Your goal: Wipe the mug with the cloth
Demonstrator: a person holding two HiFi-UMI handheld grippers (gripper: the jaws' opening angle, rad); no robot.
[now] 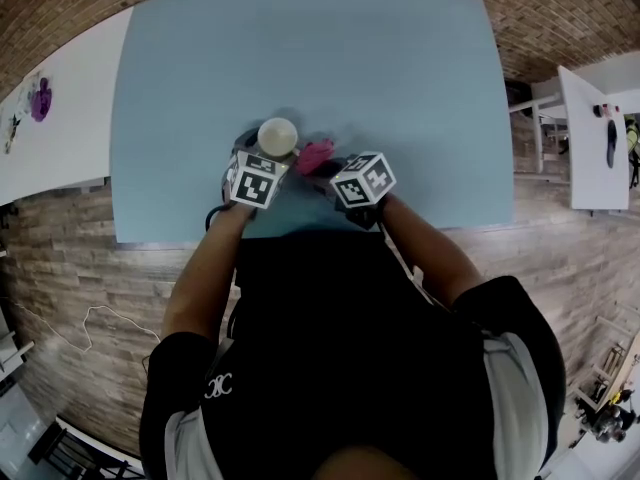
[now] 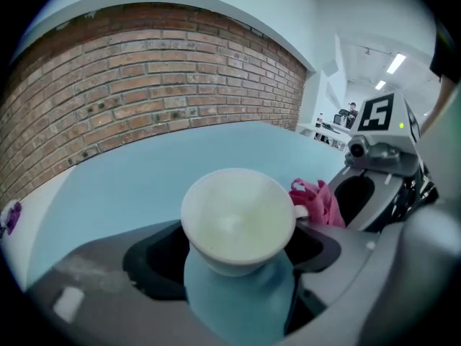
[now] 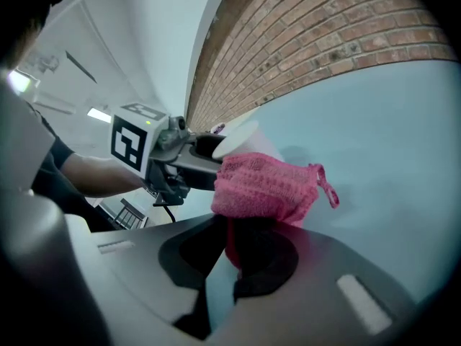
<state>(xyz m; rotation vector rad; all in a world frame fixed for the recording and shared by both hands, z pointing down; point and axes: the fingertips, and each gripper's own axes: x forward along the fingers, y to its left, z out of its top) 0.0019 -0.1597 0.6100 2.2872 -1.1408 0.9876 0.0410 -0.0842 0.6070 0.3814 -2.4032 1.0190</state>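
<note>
A white mug [image 1: 277,136] stands upright near the front of the light blue table [image 1: 320,58]. In the left gripper view the mug [image 2: 238,220] sits between the jaws of my left gripper [image 2: 238,265], which is shut on its lower body. A pink cloth [image 3: 265,186] is bunched in my right gripper [image 3: 238,254], which is shut on it. The cloth [image 1: 314,155] lies just right of the mug, against its side, and shows as the pink cloth [image 2: 317,202] beside the handle. The mug's rim [image 3: 234,137] peeks out behind the cloth.
A brick floor surrounds the table. A white table [image 1: 55,108] with a purple object [image 1: 40,98] stands at the left. Another white surface [image 1: 590,138] is at the right. The person's arms reach over the table's front edge [image 1: 300,230].
</note>
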